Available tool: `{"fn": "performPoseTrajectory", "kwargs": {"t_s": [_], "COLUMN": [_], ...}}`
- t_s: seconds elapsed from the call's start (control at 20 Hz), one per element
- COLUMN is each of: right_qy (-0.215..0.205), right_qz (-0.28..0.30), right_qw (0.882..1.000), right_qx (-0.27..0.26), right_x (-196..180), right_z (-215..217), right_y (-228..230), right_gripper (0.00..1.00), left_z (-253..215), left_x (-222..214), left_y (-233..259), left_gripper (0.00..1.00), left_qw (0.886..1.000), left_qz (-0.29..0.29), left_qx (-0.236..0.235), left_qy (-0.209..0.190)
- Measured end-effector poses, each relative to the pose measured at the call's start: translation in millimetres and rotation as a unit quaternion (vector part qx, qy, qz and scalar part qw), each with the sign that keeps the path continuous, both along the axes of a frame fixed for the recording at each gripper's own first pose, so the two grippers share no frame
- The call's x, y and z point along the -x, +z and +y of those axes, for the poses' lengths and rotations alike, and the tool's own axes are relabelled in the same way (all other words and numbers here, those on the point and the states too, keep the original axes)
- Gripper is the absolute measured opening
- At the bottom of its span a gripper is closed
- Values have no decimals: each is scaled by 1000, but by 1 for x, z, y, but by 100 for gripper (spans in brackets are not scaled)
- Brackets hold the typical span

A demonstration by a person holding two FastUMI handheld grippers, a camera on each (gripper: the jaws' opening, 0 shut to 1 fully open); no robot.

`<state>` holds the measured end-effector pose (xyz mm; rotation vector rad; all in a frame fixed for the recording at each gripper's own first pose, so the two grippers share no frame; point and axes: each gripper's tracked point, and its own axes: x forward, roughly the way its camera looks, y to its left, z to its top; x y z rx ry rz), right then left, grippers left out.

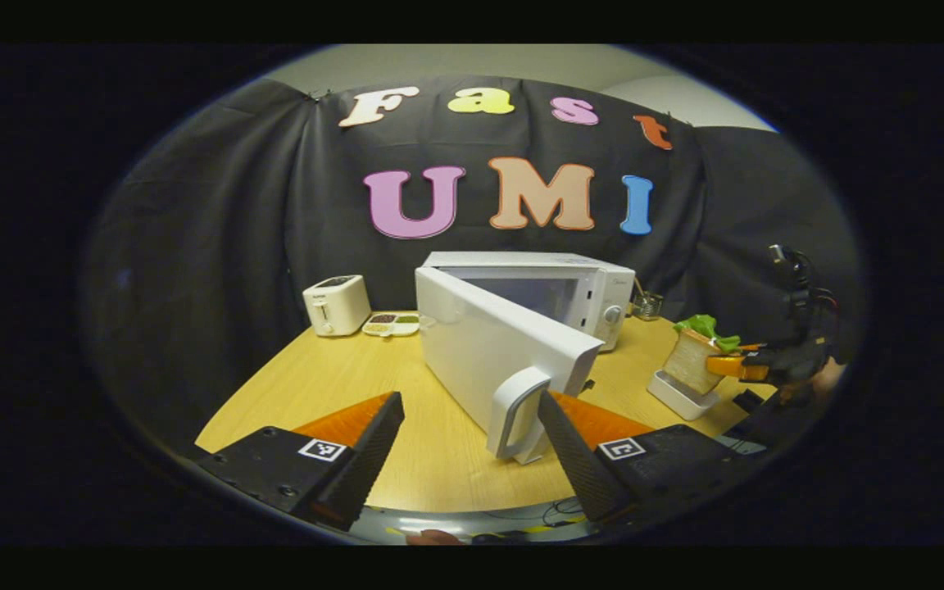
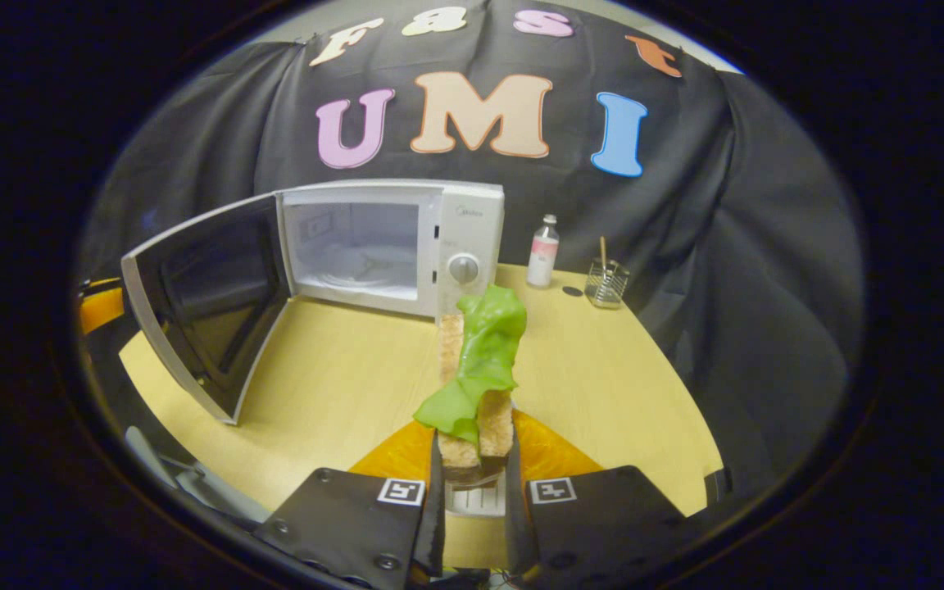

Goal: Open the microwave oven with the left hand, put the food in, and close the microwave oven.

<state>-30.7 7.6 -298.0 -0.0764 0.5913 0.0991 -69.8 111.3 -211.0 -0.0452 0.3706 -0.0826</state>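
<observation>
The white microwave (image 1: 595,299) stands at the back of the wooden table with its door (image 1: 488,352) swung wide open toward me. The door's handle (image 1: 521,414) lies between the fingers of my left gripper (image 1: 472,447), close to the right finger; the jaws are open and not pressing on it. In the right gripper view the empty oven cavity (image 2: 353,246) shows beside the open door (image 2: 201,303). My right gripper (image 2: 474,451) is shut on a sandwich (image 2: 484,422) topped with a green lettuce leaf (image 2: 484,344), held just above a small white tray (image 2: 476,496).
A white toaster (image 1: 337,305) and a small dish (image 1: 391,324) sit at the table's back left. Right of the microwave stand a small bottle (image 2: 543,250) and a glass holder (image 2: 605,283). Bare tabletop (image 2: 341,385) lies in front of the oven.
</observation>
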Motion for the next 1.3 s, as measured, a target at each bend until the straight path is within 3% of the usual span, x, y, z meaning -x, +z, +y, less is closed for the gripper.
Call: {"fn": "performPoseTrajectory", "kwargs": {"t_s": [0.2,0.3,0.35,0.7,0.8,0.95,1.05,1.1,1.15,1.3], "right_qy": [16,26,32,29,14,-24,-72,-95,-117,-166], "right_qz": [3,6,9,50,68,89,99,102,106,114], "right_qw": [998,996,995,981,972,958,939,930,920,893], "right_qx": [-66,-80,-91,-184,-224,-272,-321,-340,-358,-402], "right_x": [-22,-36,-43,-96,-110,-135,-158,-173,-185,-217], "right_z": [32,50,61,144,169,199,216,222,229,246], "right_y": [12,14,15,6,0,-13,-21,-28,-34,-50], "right_gripper": [32,32,27,32,27,31,27,32,31,31], "left_z": [5,8,8,9,17,30,37,41,44,57], "left_x": [-3,-4,-3,10,13,18,19,20,22,27], "left_y": [26,39,43,53,54,56,56,56,55,55], "left_gripper": [95,94,94,95,95,99,99,99,96,99], "left_qw": [999,999,999,998,997,997,997,997,997,997], "left_qz": [-24,-39,-45,-60,-63,-65,-66,-65,-63,-58], "left_qx": [18,8,-1,-33,-33,-24,-21,-22,-21,-22], "left_qy": [14,18,16,10,17,33,34,34,34,44]}}
